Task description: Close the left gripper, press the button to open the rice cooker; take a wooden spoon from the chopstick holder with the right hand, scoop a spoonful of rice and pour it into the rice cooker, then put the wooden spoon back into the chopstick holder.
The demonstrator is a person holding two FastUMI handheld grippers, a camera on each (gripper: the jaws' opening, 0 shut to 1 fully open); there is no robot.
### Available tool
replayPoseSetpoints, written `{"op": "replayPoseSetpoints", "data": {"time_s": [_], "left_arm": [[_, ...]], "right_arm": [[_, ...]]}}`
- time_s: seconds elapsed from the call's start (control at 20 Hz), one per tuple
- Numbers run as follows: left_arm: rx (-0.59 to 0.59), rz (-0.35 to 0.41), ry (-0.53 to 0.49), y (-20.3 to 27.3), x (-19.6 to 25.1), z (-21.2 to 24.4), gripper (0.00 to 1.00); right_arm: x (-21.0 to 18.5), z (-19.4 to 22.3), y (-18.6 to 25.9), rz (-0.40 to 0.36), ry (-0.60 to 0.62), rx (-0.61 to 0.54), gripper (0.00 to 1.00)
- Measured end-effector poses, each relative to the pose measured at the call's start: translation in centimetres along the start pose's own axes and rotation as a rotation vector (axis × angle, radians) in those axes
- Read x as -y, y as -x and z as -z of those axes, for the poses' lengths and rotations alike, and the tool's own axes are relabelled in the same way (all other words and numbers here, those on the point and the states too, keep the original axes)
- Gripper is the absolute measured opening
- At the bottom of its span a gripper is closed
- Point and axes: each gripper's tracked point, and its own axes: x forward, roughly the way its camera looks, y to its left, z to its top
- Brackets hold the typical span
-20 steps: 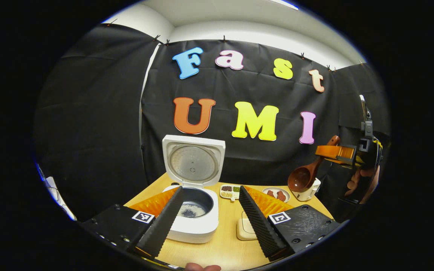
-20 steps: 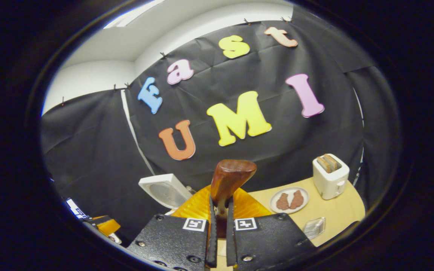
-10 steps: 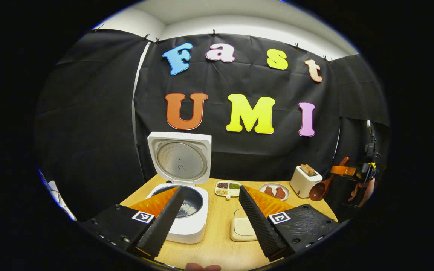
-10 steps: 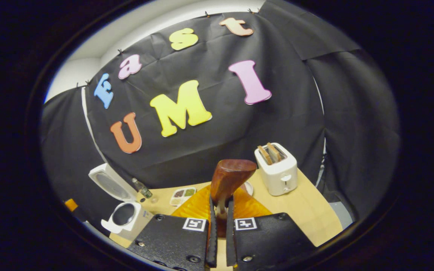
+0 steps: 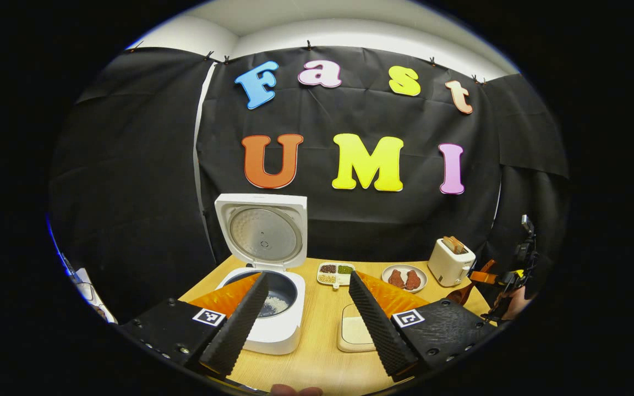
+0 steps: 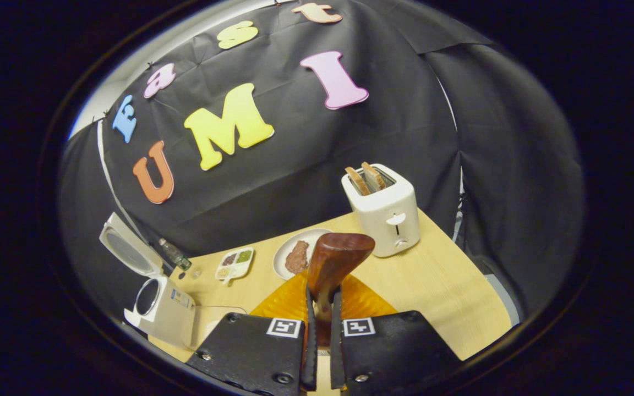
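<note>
The white rice cooker (image 5: 264,324) stands open with its lid (image 5: 262,236) upright and some rice in the dark pot. My left gripper (image 5: 303,330) hovers open in front of it, nothing between its fingers. Just right of the cooker lies a shallow box of rice (image 5: 355,330). In the left gripper view the right gripper (image 5: 507,278) is at the far right table edge, with the wooden spoon (image 5: 460,294) bowl hanging low. My right gripper (image 6: 321,324) is shut on the spoon's brown handle (image 6: 336,264), which sticks up. The rice cooker (image 6: 160,308) sits far left there.
A white toaster (image 6: 386,212) with two slices stands at the back right of the wooden table (image 6: 449,297). A plate of meat (image 6: 298,256), a divided seasoning tray (image 6: 234,264) and a small bottle (image 6: 174,253) line the back. A hand grips the right gripper.
The right gripper, still holding the spoon, has dropped and swung away to the right edge of the table, tilting down towards the tabletop. The left gripper stays open and has barely shifted.
</note>
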Motion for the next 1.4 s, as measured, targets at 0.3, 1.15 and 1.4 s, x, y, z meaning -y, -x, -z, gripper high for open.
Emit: {"op": "replayPoseSetpoints", "data": {"time_s": [0.3,1.15,1.4], "left_arm": [[-0.012,-0.028,-0.010,0.0,-0.5,0.1,0.95],[0.080,-0.018,-0.033,-2.0,-1.5,-5.6,0.95],[0.107,-0.017,-0.002,-5.5,-4.9,-9.5,0.95]], "right_arm": [[1.4,3.6,-2.7,-0.002,-0.004,-0.053,0.14],[3.0,-5.1,5.5,0.132,0.140,0.146,0.79],[-2.5,-11.0,11.8,0.111,0.274,0.297,0.98]]}}
